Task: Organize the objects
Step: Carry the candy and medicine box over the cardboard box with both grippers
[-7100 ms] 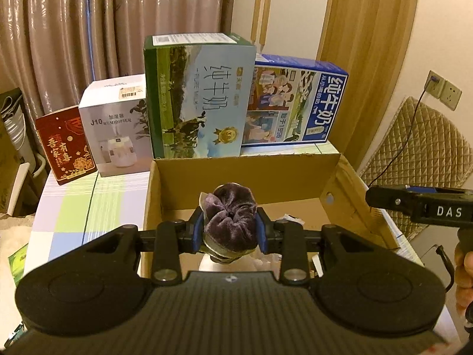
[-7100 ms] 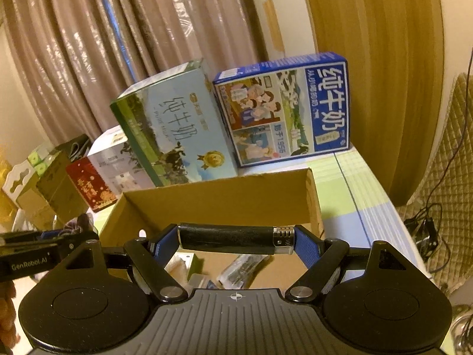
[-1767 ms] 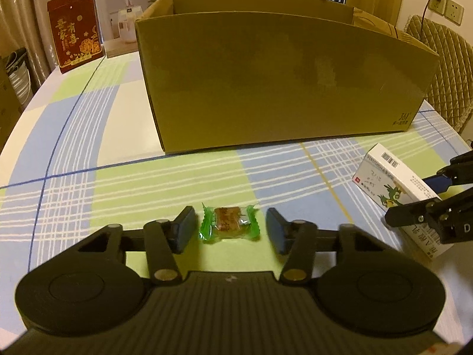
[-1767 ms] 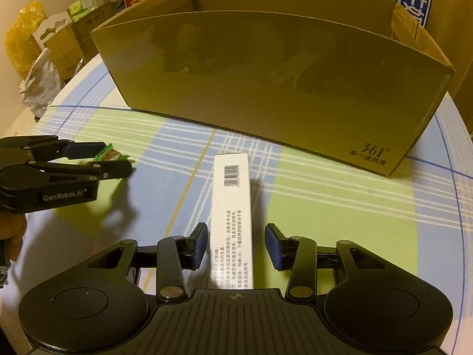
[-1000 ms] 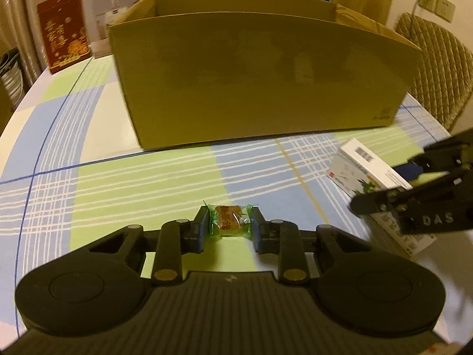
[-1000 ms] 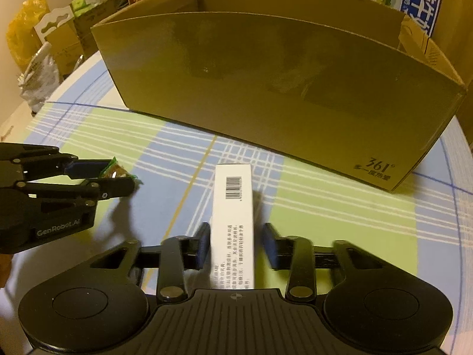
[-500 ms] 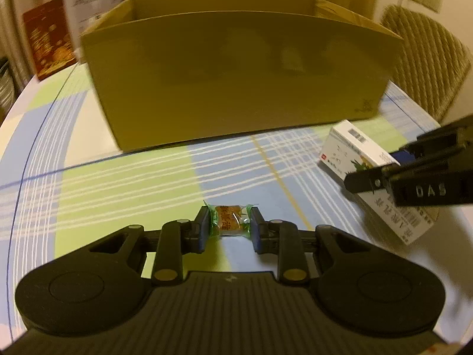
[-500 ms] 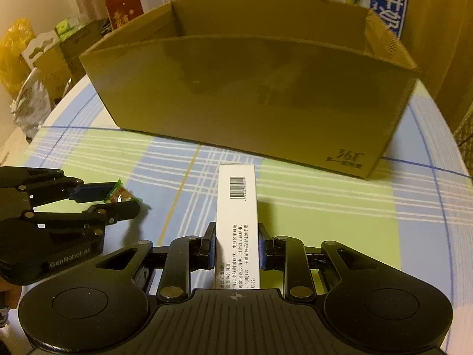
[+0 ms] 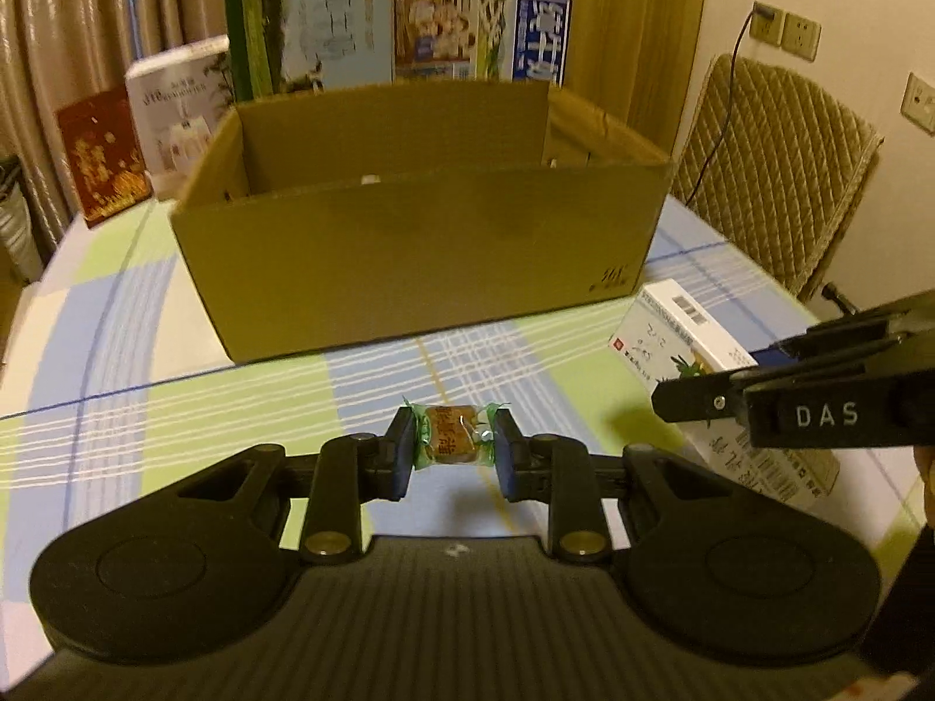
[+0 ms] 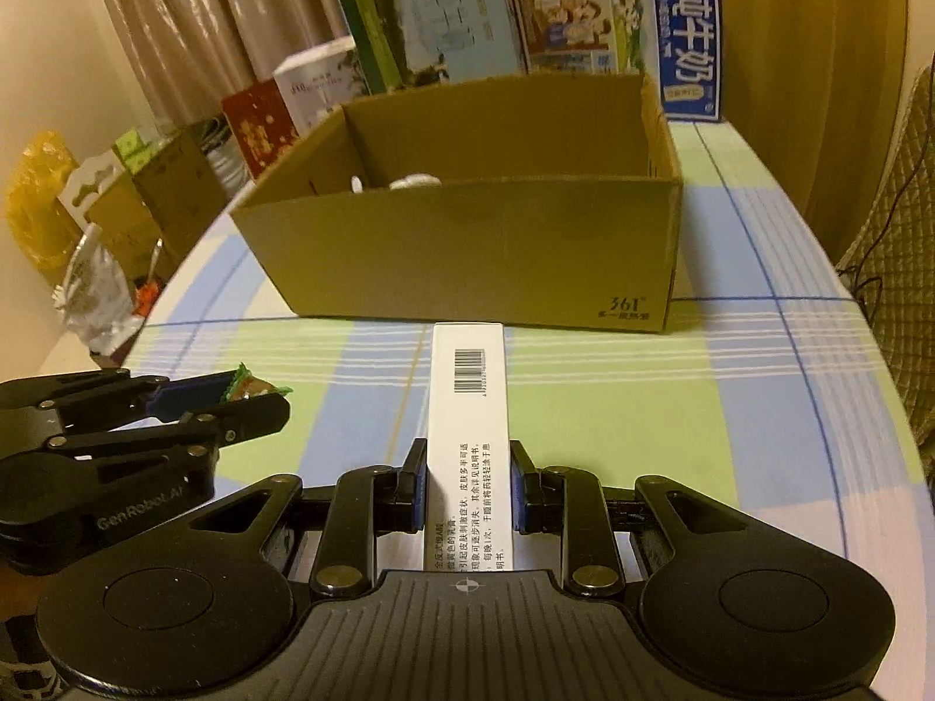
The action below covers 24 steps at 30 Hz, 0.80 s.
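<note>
The left gripper is pinching a green-wrapped candy between its closed-in pads. The right gripper is clamping a long white carton that is sticking out ahead of it. Both are hanging above the checked desk, with the open cardboard box just ahead.

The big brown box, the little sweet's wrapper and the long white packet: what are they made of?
Brown box: looks like plain matte corrugated cardboard, with folded flaps and a small printed logo.
Sweet's wrapper: seemingly thin glossy plastic film, clear in the middle, crimped green ends.
White packet: probably smooth thin paperboard, with crisp edges, a barcode and printed text.
</note>
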### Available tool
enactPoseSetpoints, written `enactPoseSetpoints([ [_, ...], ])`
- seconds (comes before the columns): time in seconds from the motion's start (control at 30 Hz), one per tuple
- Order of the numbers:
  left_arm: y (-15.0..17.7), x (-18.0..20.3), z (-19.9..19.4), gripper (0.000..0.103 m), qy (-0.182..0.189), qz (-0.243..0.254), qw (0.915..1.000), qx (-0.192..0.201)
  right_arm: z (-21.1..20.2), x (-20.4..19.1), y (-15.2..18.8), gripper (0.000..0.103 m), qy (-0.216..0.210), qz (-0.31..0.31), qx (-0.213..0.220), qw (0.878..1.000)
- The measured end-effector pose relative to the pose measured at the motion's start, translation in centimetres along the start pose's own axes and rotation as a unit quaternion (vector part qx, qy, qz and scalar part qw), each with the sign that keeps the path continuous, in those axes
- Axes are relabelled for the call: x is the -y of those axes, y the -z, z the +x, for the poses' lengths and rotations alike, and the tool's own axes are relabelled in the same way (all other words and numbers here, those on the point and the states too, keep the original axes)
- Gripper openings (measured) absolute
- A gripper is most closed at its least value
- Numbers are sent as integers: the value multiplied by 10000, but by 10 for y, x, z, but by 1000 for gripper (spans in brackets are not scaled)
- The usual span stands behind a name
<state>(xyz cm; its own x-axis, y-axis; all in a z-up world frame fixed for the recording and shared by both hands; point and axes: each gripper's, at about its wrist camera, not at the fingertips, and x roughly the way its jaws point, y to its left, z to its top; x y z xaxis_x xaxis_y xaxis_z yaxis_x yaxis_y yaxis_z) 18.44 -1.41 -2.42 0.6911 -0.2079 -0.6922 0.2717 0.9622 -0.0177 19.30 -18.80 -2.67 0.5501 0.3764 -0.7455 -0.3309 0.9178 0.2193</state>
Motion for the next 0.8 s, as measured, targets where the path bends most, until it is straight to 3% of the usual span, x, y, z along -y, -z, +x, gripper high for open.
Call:
enactPoseSetpoints([
  [0.33, -2, 14, -61, 23, -183, -309, 9989, 301, -44, -4, 2, 23, -57, 31, 293, 9996],
  [0.8, 1, 25, -93, 23, -220, -520, 9977, 379, -68, -6, 9, 23, -105, 38, 417, 9991],
])
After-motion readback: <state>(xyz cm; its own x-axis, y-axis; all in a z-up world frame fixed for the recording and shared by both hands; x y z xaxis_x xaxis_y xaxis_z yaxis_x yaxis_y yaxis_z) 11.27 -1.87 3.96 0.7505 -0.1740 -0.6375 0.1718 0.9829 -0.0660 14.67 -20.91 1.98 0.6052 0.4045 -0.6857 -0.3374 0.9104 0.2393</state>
